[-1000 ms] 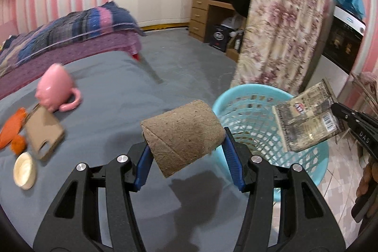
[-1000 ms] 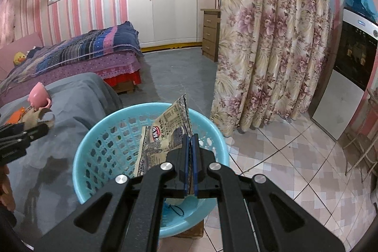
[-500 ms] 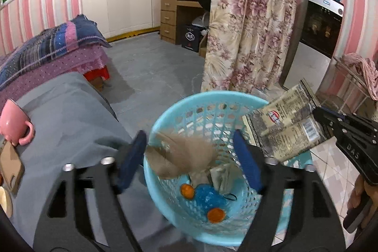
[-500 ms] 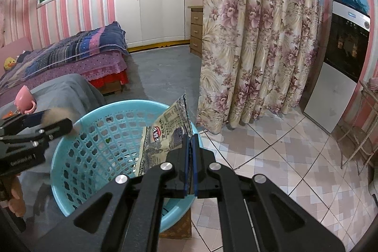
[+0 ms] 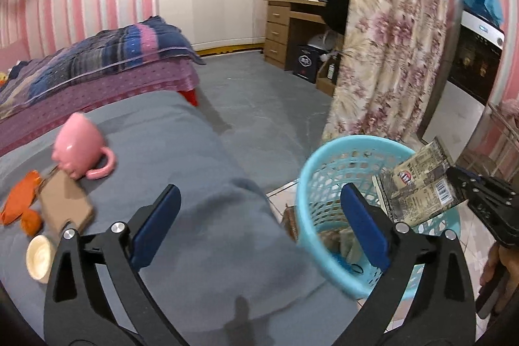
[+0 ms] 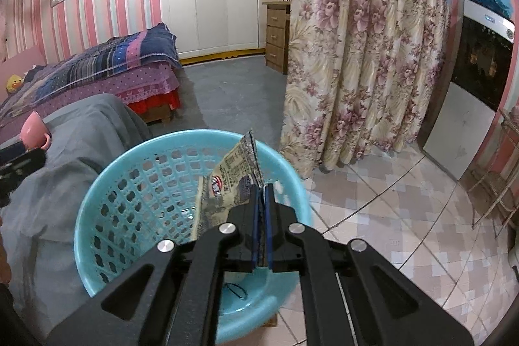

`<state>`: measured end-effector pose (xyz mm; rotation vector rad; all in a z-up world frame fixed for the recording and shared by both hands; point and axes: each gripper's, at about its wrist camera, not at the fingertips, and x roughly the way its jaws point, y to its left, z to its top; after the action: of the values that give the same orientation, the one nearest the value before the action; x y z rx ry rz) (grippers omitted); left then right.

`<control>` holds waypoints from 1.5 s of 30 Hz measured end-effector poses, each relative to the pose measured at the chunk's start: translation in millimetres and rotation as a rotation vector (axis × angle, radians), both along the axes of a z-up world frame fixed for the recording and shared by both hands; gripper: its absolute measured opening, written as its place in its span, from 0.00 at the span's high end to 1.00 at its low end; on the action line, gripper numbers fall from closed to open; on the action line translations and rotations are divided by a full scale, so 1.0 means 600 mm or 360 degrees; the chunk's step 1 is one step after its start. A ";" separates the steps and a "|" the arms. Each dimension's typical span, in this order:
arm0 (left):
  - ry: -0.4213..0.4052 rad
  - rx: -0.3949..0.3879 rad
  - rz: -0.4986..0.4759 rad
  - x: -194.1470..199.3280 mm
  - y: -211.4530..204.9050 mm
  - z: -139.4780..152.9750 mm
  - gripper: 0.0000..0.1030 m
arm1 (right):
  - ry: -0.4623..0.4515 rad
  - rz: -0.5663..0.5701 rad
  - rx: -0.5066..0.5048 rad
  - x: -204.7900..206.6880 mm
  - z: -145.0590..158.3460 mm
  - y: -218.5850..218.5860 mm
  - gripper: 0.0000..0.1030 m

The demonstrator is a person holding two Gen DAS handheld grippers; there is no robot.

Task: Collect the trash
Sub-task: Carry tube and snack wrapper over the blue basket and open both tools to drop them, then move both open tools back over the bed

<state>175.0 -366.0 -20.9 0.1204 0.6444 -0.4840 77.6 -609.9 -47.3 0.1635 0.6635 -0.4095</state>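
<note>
**Wrapper held over the basket, left gripper spread and empty**

A grey-covered surface [image 5: 181,171] fills the lower left and middle of the left wrist view, with a floral curtain [image 6: 363,60] hanging in the upper right of the right wrist view. The light blue plastic basket [image 6: 136,193] sits at the lower centre of the right wrist view, just beside the edge of the grey cover, on a tiled floor [image 6: 405,216]; in the left wrist view its rim [image 5: 324,164] shows at the lower right. Some crumpled brownish trash lies at its bottom, too blurred to name.

The left gripper [image 5: 259,226] takes up the bottom of its own view, its blue-padded jaws spread wide with nothing between them, over the edge of the grey cover. The right gripper [image 6: 262,200] is clamped on a printed snack wrapper [image 6: 227,184], which stands tilted above the basket's opening; in the left wrist view the same wrapper [image 5: 418,187] shows at the right edge, over the basket's far rim.

At the left of the left wrist view a pink mug [image 5: 78,146] lies on its side on the grey cover, touching a brown cardboard piece [image 5: 65,203]. Orange peel scraps [image 5: 19,203] lie just beside the cardboard, and a small pale round lid [image 5: 39,256] sits near the lower left.
</note>
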 end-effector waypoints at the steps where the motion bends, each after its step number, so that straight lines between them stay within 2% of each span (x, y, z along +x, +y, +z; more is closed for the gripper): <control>1: -0.0002 0.0001 0.0020 -0.001 0.015 0.004 0.07 | 0.0008 -0.0003 0.0008 0.005 -0.004 0.003 0.60; 2: -0.0006 0.0003 0.0033 -0.002 0.024 0.007 0.07 | -0.0004 -0.0005 0.0009 0.006 -0.006 0.008 0.42; 3: -0.0021 0.0009 0.0054 -0.005 0.042 0.014 0.07 | 0.0001 -0.0009 0.0004 0.007 -0.008 0.011 0.30; 6: -0.0064 0.0035 0.0126 -0.012 0.089 0.031 0.07 | 0.0049 -0.0040 -0.0035 0.015 -0.010 0.025 0.30; 9: -0.0087 0.0051 0.0208 -0.014 0.142 0.049 0.07 | 0.0025 -0.0071 -0.0092 0.017 0.003 0.051 0.09; 15: -0.0153 0.0131 0.0384 -0.025 0.259 0.078 0.06 | -0.0105 -0.0008 -0.0079 0.035 0.048 0.133 0.06; 20: -0.0162 0.0151 0.0497 -0.031 0.346 0.086 0.05 | -0.0204 0.0125 -0.0091 0.067 0.084 0.240 0.05; 24: -0.0149 0.0137 0.0560 -0.026 0.401 0.083 0.05 | -0.0209 0.0236 -0.0092 0.095 0.091 0.311 0.05; 32: -0.0095 0.0092 0.0701 -0.006 0.502 0.070 0.05 | -0.0184 0.0432 -0.0075 0.145 0.087 0.454 0.05; 37: -0.0085 0.0070 0.0776 0.003 0.547 0.068 0.05 | -0.0201 0.0489 -0.0058 0.165 0.087 0.508 0.05; 45: -0.0087 0.0054 0.0857 0.016 0.606 0.066 0.05 | -0.0128 0.0525 -0.0096 0.181 0.042 0.552 0.05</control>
<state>184.5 -2.2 18.5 -0.0106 0.6022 0.0495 186.0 -278.6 -21.9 0.0117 0.5858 -0.1052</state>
